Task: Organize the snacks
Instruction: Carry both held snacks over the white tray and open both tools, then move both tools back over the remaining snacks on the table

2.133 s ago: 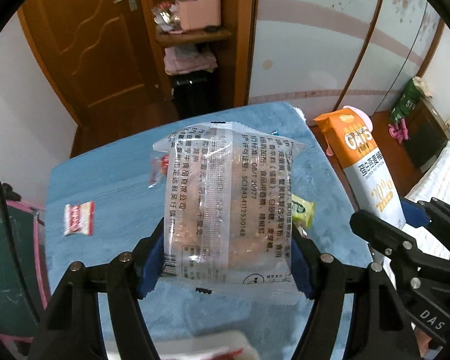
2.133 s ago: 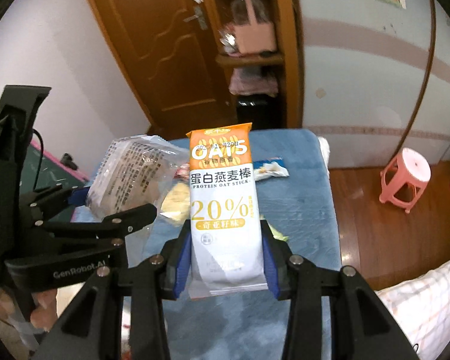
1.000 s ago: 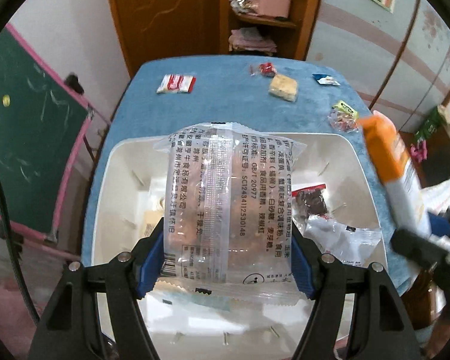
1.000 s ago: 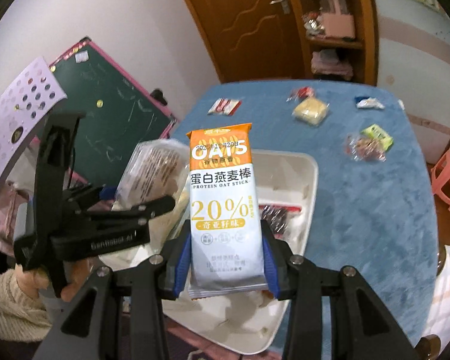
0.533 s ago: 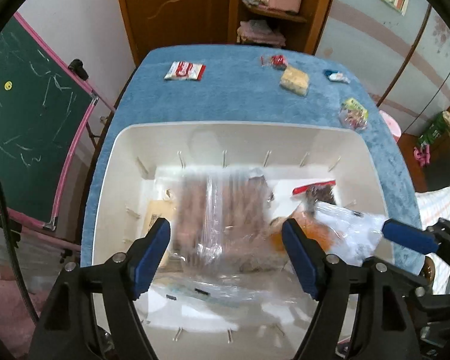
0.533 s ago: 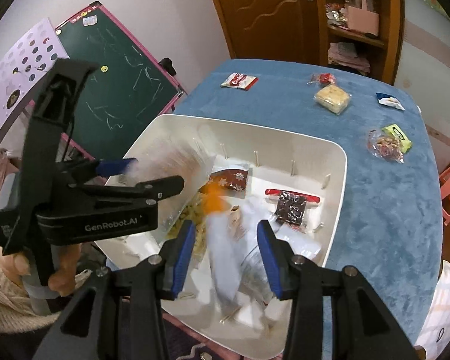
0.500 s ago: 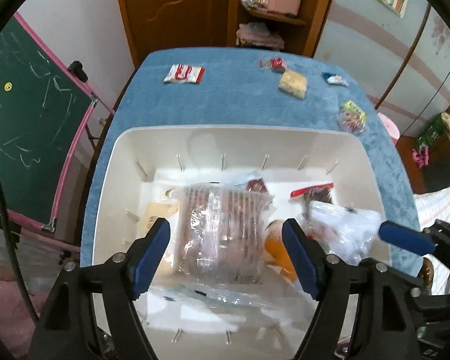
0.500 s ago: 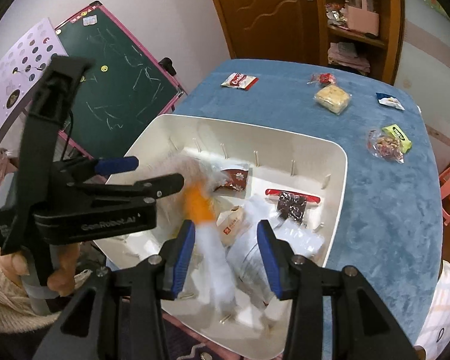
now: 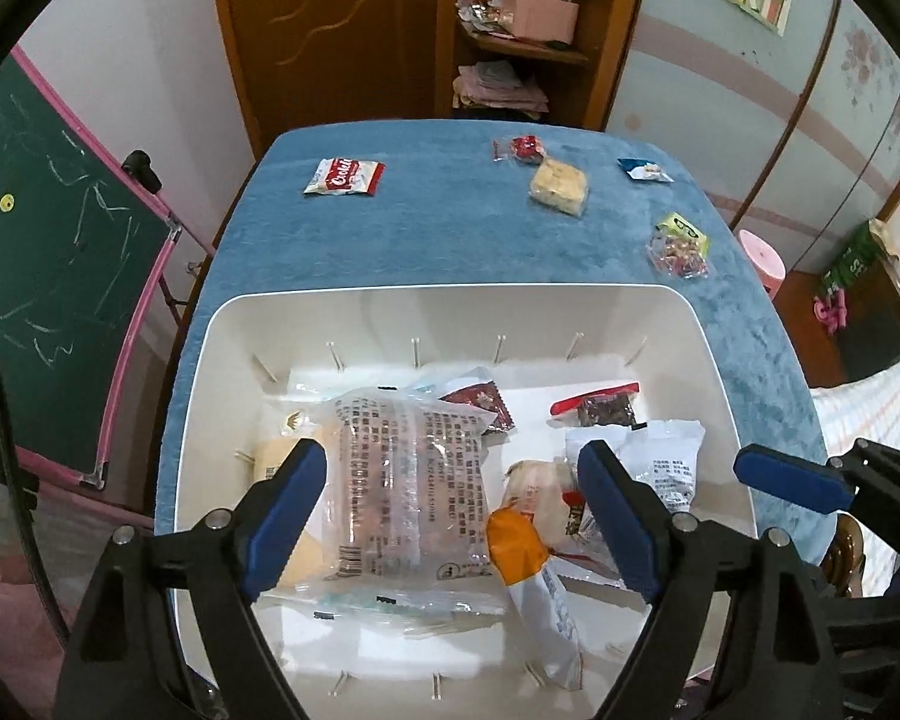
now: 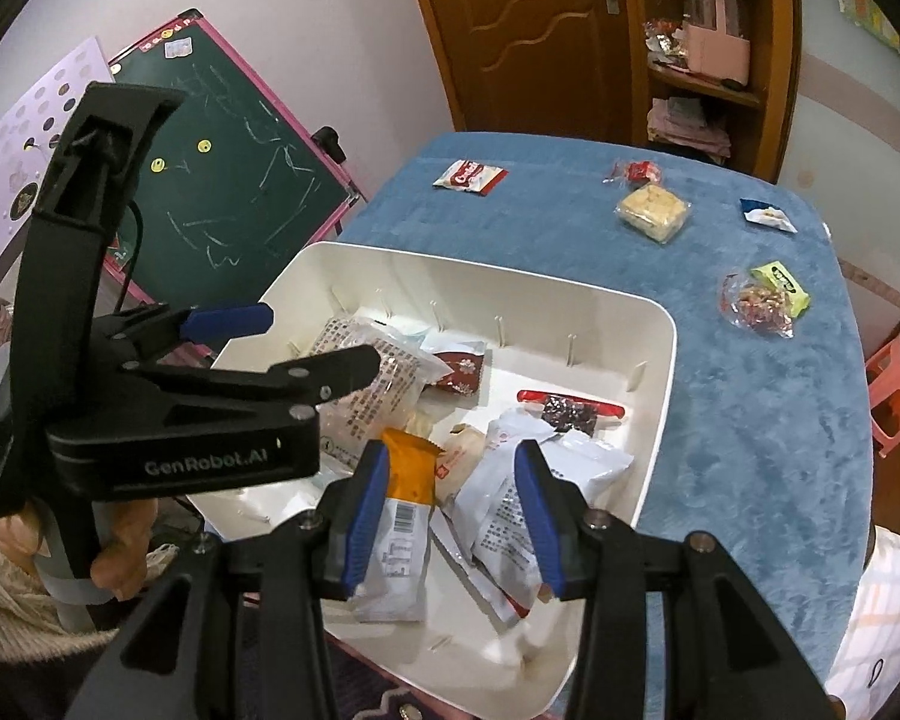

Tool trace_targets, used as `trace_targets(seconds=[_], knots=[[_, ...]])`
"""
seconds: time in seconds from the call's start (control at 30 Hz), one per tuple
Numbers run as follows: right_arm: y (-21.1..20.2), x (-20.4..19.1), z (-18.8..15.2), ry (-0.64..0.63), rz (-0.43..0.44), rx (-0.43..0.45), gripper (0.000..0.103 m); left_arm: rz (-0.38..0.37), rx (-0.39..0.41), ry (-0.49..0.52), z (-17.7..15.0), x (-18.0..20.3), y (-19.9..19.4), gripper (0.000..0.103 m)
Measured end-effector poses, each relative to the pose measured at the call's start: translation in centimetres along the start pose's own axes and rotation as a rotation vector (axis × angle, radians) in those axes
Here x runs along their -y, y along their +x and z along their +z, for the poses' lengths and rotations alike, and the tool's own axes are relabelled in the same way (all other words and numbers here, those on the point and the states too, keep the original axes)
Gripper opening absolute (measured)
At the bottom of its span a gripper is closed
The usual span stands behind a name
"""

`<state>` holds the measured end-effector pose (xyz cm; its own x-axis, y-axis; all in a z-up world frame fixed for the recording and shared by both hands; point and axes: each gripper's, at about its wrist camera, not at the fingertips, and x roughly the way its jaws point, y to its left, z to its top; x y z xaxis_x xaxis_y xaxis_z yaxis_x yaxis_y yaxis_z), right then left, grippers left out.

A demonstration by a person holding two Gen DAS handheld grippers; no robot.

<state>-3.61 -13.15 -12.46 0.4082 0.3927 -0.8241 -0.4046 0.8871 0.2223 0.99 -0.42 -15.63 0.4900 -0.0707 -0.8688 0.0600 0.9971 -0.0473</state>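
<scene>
Both claws over white bin (image 9: 450,300), both hanging open w/ nothing gripped. Left claw (image 9: 450,516): jaws just been opening, spread wide, clear bread pack (image 9: 408,480) lying flat in bin below, pads not touching it. Right claw (image 10: 450,516): jaws apart, orange oat bar (image 10: 405,510) down in bin at abt 7 o'clock of white pouch (image 10: 510,498), wrapper just beside left pad but loose.

Step in hand, prob: drop done, pull back, go for next snack. To do well: lift straight up first so pads don't snag wrappers, keep jaws wide, then head to 12 o'clock across blue cloth (image 9: 450,240). Left there: red-white pack (image 9: 345,176) at 11 o'clock, yellow cake (image 9: 559,185) & small red candy (image 9: 525,148) near 12, blue-white sachet (image 9: 645,171) and green-topped mixed bag (image 9: 678,246) toward 1–2 o'clock. One claw per side to avoid crossing.

Vs abt a sec ago: bread pack and oat bar were clamped upright in jaws; now both lie in bin.
</scene>
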Motion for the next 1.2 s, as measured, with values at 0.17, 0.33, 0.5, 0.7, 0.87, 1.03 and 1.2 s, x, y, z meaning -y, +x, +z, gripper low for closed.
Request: trace_targets(seconds=[0.17, 0.33, 0.5, 0.7, 0.87, 1.03, 1.2], knots=[[-0.1, 0.6, 0.0, 0.022, 0.005, 0.007, 0.044, 0.007, -0.002, 0.021, 0.1, 0.8, 0.2, 0.085], [-0.4, 1.7, -0.2, 0.053, 0.010, 0.024, 0.044, 0.012, -0.006, 0.056, 0.3, 2.0, 0.4, 0.085], [-1.7, 3.6, -0.2, 0.094, -0.012, 0.074, 0.044, 0.009, 0.006, 0.125, 1.1, 3.9, 0.3, 0.085], [-3.7, 7.3, 0.0, 0.168, -0.065, 0.135, 0.044, 0.003, 0.028, 0.257, 3.6, 7.8, 0.8, 0.085], [-5.4, 11.7, 1.1, 0.235, -0.128, 0.158, 0.044, -0.008, 0.067, 0.410, 7.7, 12.2, 0.9, 0.085], [-6.9, 17.5, 3.2, 0.305, -0.213, 0.175, 0.044, -0.032, 0.105, 0.600, 11.8, 17.1, 1.4, 0.085], [-7.8, 22.5, 4.9, 0.360, -0.263, 0.184, 0.044, -0.035, 0.117, 0.753, 14.6, 21.3, 3.2, 0.085]])
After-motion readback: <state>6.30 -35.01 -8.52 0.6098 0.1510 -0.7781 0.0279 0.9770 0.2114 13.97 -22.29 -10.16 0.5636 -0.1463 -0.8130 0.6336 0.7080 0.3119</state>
